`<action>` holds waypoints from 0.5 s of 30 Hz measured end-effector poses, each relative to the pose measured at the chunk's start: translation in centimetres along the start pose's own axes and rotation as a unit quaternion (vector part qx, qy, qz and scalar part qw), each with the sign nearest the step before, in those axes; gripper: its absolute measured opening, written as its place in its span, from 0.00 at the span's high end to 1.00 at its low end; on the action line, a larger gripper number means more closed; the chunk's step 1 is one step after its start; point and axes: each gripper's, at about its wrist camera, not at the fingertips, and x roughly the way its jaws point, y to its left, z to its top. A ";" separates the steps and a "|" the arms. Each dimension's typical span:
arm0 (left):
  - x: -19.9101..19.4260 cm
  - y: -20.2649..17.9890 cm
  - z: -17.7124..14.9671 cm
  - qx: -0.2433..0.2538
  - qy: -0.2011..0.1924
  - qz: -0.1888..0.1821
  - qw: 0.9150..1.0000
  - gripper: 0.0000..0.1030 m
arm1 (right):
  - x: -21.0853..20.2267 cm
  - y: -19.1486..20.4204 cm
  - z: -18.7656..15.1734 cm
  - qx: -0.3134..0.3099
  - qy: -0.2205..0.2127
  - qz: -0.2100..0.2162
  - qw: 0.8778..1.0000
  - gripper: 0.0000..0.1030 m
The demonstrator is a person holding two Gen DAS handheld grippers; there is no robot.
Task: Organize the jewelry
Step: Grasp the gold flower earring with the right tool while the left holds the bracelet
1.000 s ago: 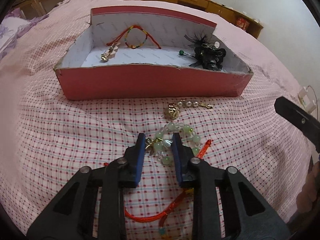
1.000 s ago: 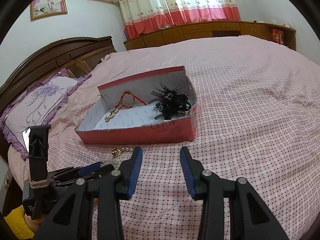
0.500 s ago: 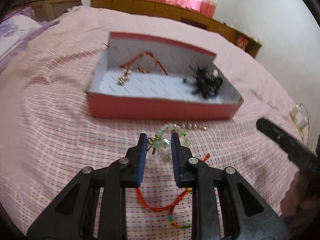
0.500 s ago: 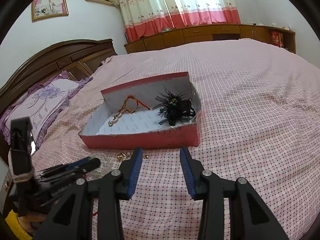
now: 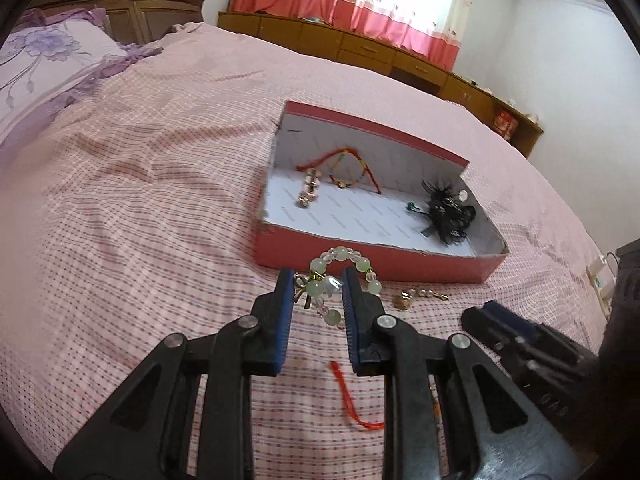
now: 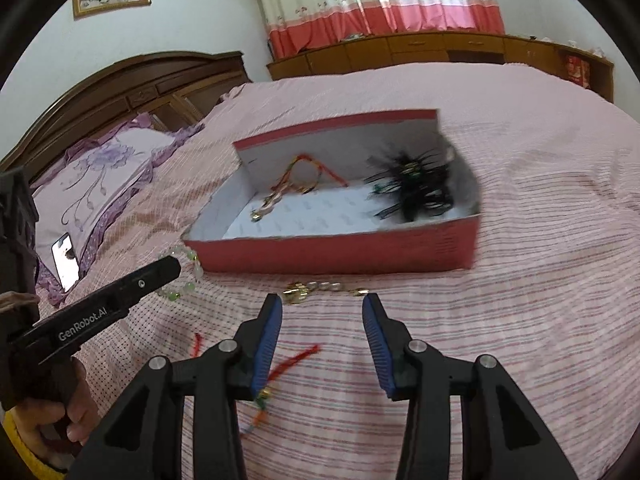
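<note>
My left gripper (image 5: 317, 286) is shut on a green-and-clear bead bracelet (image 5: 338, 256) and holds it lifted above the bed, in front of the red box (image 5: 372, 262). The bracelet also shows in the right wrist view (image 6: 180, 276). The box holds a red cord bracelet (image 5: 352, 164), a small gold charm (image 5: 308, 192) and a black feather piece (image 5: 448, 212). A gold-and-pearl chain (image 6: 316, 290) lies on the bed just ahead of my open, empty right gripper (image 6: 322, 312). A red cord bracelet (image 6: 288, 364) lies under the right gripper.
The checked pink bedspread (image 5: 140, 208) covers the bed. A purple floral pillow (image 6: 92, 176) and a phone (image 6: 66, 260) lie at the left by the headboard. Wooden cabinets (image 6: 440, 52) run along the far wall.
My left gripper has lifted the bead bracelet off the bed and risen, tilting toward the box. My right gripper has moved forward toward the gold-and-pearl chain.
</note>
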 end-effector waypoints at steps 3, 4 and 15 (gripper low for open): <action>-0.2 1.1 -0.1 -0.009 -0.003 0.003 1.000 0.85 | 1.5 1.5 0.0 -0.012 0.011 0.002 1.000 0.56; -0.2 1.6 -0.1 -0.014 -0.002 0.004 1.000 0.85 | 1.8 1.9 0.0 -0.014 0.014 0.002 1.000 0.56; -0.3 4.5 -0.6 -0.046 -0.007 0.000 0.999 0.85 | 6.4 4.5 -0.3 -0.035 0.024 -0.069 0.997 0.63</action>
